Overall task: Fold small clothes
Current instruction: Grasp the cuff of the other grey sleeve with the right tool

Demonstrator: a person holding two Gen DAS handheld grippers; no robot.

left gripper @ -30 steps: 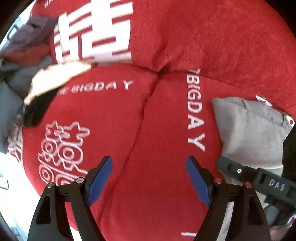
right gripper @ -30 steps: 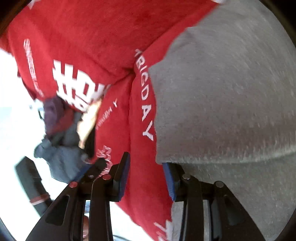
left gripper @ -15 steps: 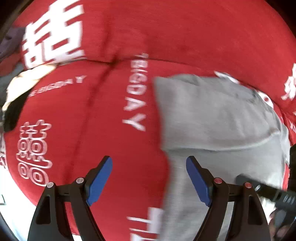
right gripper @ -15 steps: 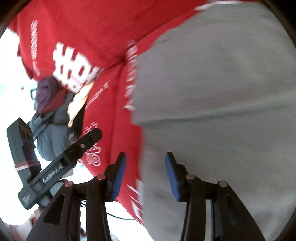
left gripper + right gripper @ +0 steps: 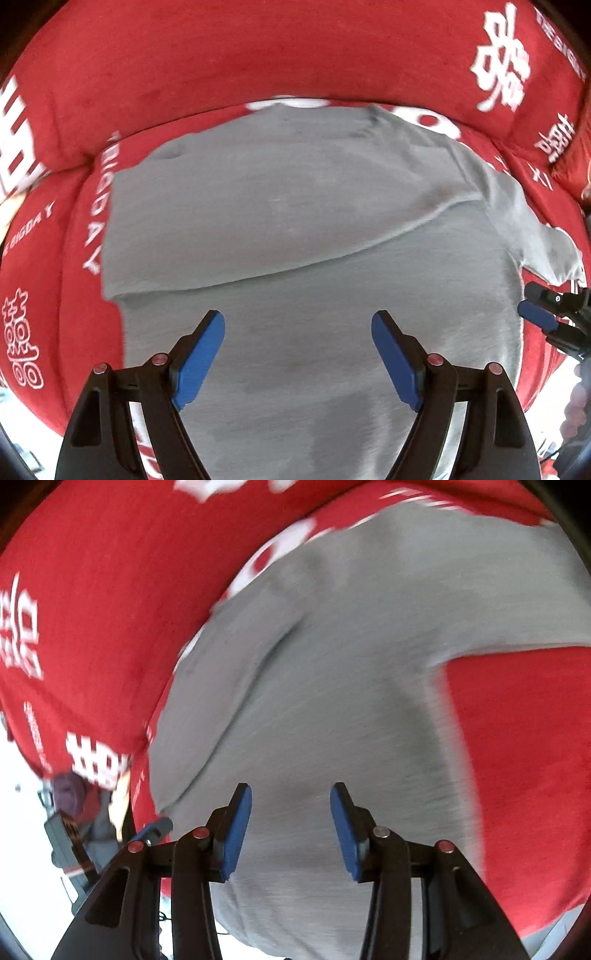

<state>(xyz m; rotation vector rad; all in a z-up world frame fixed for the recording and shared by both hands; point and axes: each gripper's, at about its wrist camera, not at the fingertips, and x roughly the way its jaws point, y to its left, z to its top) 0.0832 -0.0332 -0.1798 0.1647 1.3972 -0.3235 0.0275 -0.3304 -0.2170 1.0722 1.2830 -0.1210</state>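
Both grippers have swung over the grey shirt, now spread on the red cushion; left gripper gapes wide, right gripper half-open, both empty, ready to fold.

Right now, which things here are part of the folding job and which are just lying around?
Job: grey shirt, left tool, right tool.
Lying about: red cushions, clothes pile.
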